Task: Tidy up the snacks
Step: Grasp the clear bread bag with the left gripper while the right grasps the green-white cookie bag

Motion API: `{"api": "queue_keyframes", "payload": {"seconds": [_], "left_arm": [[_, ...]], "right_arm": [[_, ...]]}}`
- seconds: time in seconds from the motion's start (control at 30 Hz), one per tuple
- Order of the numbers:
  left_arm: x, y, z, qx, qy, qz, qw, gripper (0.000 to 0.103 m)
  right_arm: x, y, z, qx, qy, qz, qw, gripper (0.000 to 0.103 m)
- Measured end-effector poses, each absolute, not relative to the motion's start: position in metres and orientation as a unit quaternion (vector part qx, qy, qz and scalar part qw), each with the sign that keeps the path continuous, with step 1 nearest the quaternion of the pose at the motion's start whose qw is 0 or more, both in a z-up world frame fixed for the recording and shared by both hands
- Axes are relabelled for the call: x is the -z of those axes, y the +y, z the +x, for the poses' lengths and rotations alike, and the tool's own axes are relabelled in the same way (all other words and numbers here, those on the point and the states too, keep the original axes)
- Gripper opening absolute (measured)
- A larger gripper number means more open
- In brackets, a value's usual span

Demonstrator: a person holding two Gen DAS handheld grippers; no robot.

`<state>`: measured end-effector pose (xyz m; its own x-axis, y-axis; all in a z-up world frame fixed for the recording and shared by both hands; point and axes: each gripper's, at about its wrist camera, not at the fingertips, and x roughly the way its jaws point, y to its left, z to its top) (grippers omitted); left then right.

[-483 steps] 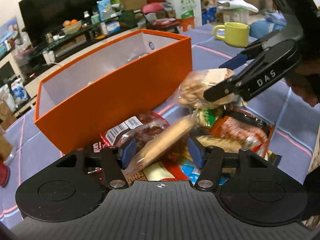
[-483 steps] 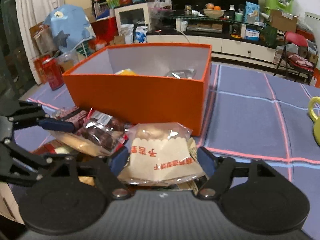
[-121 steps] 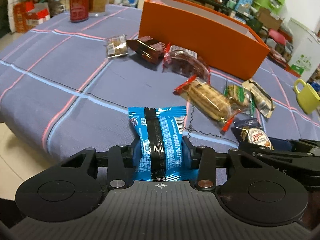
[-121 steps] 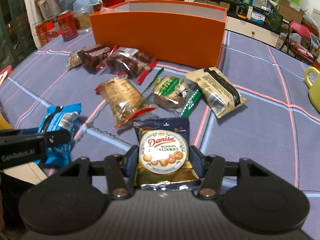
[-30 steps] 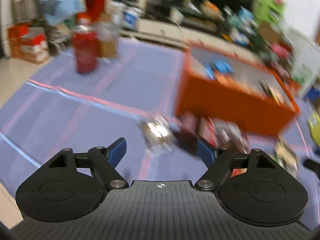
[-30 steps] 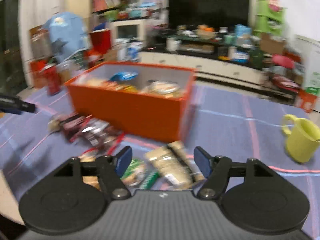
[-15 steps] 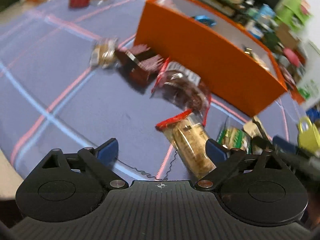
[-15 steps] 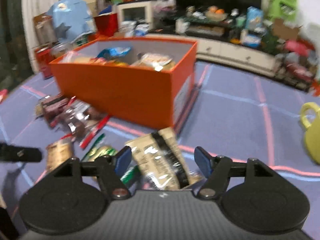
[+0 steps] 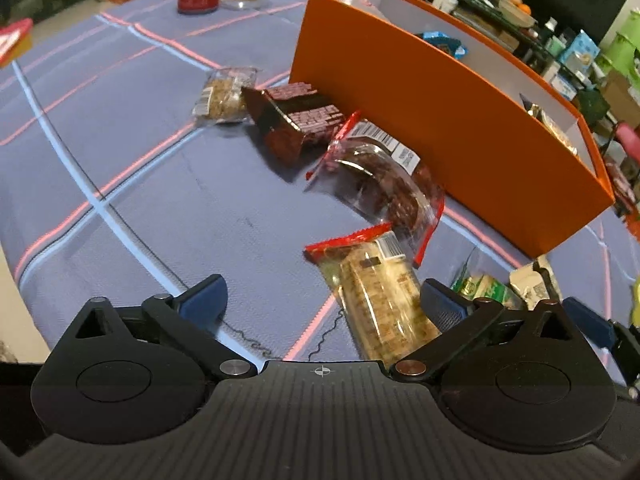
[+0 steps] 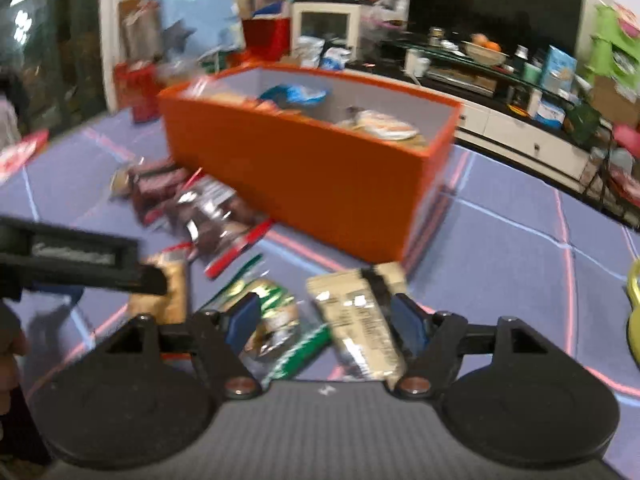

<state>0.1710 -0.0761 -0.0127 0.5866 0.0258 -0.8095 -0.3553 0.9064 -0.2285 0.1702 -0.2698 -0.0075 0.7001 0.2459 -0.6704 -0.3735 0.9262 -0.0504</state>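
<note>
Left tool [image 9: 322,298]: jaws just widened, fully apart, empty; cracker packet [image 9: 380,296] lies by its right pad, long axis running away.
Right tool [image 10: 322,318]: part-open, empty, above beige packet [image 10: 360,320].
Orange box [image 9: 440,120]: beyond.

The right gripper [image 10: 325,320] hangs over a tan snack pack [image 10: 356,320] and a green one [image 10: 276,316] on the desk [image 10: 500,264]. Behind them sits an orange box [image 10: 304,172] with snacks inside.
</note>
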Motion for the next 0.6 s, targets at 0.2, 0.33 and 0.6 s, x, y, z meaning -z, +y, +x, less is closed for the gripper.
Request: {"api": "queue_keyframes", "payload": {"seconds": [0.2,0.33,0.6], "left_arm": [[0.018,-0.078,0.167,-0.050,0.423,-0.127,0.896,0.100],[0.015,-0.057,0.162,-0.001,0.425,-0.110,0.898,0.087],[0.009,-0.027,0.156,0.020,0.442,-0.104,0.891,0.078]], "right_arm": [[0.003,-0.265,0.166,-0.235,0.341,-0.122,0.902,0.071],[-0.007,-0.261,0.175,-0.303,0.336,-0.172,0.875,0.072],[0.002,-0.226,0.204,-0.390,0.382,-0.292,0.785,0.071]]}}
